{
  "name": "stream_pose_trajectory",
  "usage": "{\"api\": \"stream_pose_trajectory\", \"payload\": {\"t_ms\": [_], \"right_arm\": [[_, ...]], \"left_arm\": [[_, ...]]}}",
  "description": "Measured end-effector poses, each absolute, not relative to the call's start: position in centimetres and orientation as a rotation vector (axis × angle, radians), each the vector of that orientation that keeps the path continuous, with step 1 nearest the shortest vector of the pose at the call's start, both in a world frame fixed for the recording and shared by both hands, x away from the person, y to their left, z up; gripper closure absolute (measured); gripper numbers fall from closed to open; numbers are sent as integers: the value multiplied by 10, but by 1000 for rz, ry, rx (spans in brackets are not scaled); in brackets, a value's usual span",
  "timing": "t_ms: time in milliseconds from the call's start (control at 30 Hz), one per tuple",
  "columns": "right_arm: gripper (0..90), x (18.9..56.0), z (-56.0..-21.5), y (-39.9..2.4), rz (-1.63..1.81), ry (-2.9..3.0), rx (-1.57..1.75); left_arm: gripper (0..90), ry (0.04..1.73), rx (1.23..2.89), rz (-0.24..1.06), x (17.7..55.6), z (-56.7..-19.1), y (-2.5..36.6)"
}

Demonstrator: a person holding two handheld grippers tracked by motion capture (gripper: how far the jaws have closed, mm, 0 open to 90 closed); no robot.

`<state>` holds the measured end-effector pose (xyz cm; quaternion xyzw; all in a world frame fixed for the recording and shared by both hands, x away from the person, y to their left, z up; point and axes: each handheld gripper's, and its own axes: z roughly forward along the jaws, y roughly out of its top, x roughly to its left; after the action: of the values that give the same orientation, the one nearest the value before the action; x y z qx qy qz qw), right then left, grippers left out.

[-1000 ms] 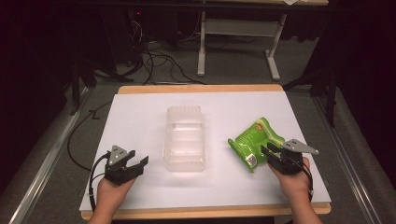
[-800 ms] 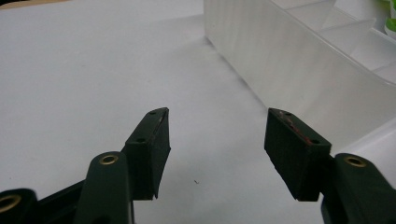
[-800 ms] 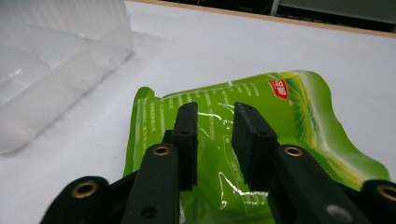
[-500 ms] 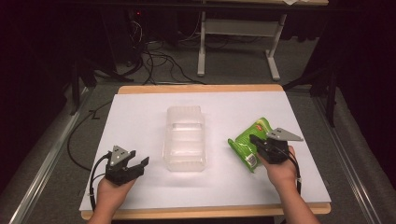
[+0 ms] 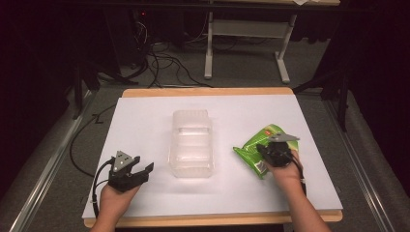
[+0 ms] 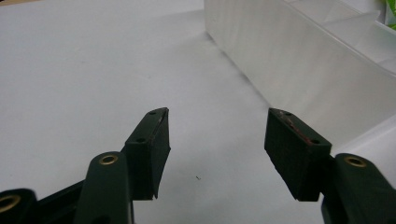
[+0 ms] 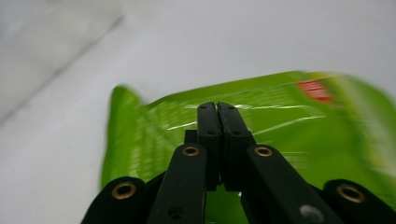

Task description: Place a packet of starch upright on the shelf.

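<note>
Right tongs (image 5: 263,155) sit over the green snack bag (image 5: 251,150) at the near right of the white surface (image 5: 145,121), jaws pressed together after just closing. In the right gripper view they (image 7: 217,108) meet tip to tip above the bag (image 7: 327,140) (blurred, so a pinch of film between the pads may be there, hard to say). Left tongs (image 5: 142,170) rest at the near left, jaws wide with nothing between them (image 6: 217,135). The clear plastic container (image 5: 192,145) stands mid-surface, between both hands, just beside the bag.
</note>
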<state>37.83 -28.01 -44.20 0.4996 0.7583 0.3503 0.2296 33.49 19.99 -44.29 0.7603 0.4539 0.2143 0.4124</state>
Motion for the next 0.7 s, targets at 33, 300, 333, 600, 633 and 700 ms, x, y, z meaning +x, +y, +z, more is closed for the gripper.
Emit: {"api": "stream_pose_trajectory", "payload": {"t_ms": [33,300,333,600,633,700], "right_arm": [[894,378,-442,-280,964,2087,1375],[861,373,-442,-358,907,1864,1574],[839,373,-443,-363,909,1844,1595],[484,379,-455,-385,869,1732,1742],[484,379,-455,-385,869,1732,1742],[357,384,-463,-391,920,1732,1815]], "left_arm": [[409,1142,1912,539,335,-443,200],[409,1140,1916,548,334,-443,199],[409,1139,1916,550,334,-443,199],[409,1133,1928,537,334,-444,197],[409,1133,1928,537,334,-444,197],[409,1133,1932,535,335,-445,197]]}}
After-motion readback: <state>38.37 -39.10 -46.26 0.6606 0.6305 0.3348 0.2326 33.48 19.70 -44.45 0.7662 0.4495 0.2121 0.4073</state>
